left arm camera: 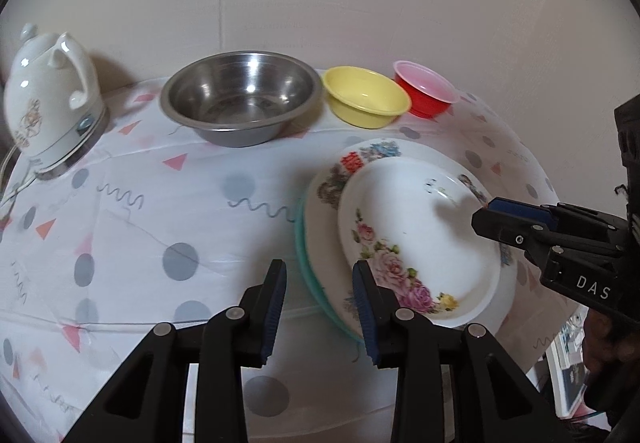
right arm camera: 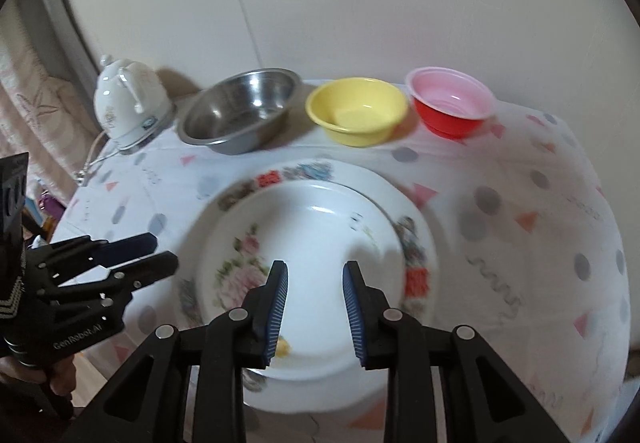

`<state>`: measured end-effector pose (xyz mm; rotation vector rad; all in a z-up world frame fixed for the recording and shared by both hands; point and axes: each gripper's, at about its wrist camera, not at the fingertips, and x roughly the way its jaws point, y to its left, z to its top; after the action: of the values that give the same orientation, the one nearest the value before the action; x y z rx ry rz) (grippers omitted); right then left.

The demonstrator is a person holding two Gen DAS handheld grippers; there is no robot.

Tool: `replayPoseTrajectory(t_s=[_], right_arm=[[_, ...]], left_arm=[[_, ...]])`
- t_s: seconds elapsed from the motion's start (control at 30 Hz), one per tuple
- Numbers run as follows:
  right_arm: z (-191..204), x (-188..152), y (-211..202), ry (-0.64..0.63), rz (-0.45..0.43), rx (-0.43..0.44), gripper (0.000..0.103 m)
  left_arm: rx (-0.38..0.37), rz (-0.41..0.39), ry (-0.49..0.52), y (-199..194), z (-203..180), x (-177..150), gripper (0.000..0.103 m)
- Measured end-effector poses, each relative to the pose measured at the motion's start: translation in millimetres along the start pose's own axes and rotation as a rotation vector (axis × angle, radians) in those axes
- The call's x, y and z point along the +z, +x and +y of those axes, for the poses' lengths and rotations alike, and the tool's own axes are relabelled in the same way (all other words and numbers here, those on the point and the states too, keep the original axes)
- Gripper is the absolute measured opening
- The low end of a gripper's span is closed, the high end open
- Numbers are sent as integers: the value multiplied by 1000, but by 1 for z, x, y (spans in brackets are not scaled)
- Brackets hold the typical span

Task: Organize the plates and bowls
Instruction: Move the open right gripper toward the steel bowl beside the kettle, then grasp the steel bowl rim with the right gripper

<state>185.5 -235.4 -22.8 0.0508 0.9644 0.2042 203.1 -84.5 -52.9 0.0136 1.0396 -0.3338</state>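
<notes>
A white rose-patterned plate (left arm camera: 416, 227) (right arm camera: 312, 227) tops a stack on a larger plate with a coloured rim (left arm camera: 352, 163) (right arm camera: 416, 263) and a teal plate (left arm camera: 306, 263). My left gripper (left arm camera: 319, 271) (right arm camera: 164, 251) is open at the stack's left edge; the teal rim shows in the gap, untouched by the pads. My right gripper (right arm camera: 316, 271) (left arm camera: 486, 213) hovers open over the top plate, holding nothing. Along the wall stand a steel bowl (left arm camera: 240, 99) (right arm camera: 240, 111), a yellow bowl (left arm camera: 366, 97) (right arm camera: 356, 111) and a red bowl (left arm camera: 426, 89) (right arm camera: 452, 103).
A white kettle (left arm camera: 48, 95) (right arm camera: 128, 99) with a cord stands at the back left corner. The patterned tablecloth (left arm camera: 160, 211) drops off at the near and right edges. A wall rises close behind the bowls.
</notes>
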Motion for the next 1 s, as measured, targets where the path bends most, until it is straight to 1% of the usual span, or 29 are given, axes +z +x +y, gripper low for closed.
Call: replayPoseTrajectory(t_s=[0.1,0.27,0.47,0.57,0.6,0.77,0.93,1.0], right_arm=[[8,6,9,-26,12,38,29],[17,19,23,-57,28,103,30],[17,43,32,-59,23,177,30],[16,55,38,-52,22,198,30],[16,59,40,-48,21,207,30],[14,79,50,-51,19,230,30],[13,103,61,-49,7,225,30],[13,113,66,-60,-12,219,30]], left_arm=[[23,-6,-38,-1,9,0,39],[66,-9,-114,-1,26,2,42],[113,-14,-223,-3,50,10,42],[117,-13,-265,-3,59,15,44],[123,-15,-274,-3,61,17,46],[149,-38,-281,-3,65,30,46],[151,-55,-292,1,71,45,46],[153,-61,-298,4,73,51,46]])
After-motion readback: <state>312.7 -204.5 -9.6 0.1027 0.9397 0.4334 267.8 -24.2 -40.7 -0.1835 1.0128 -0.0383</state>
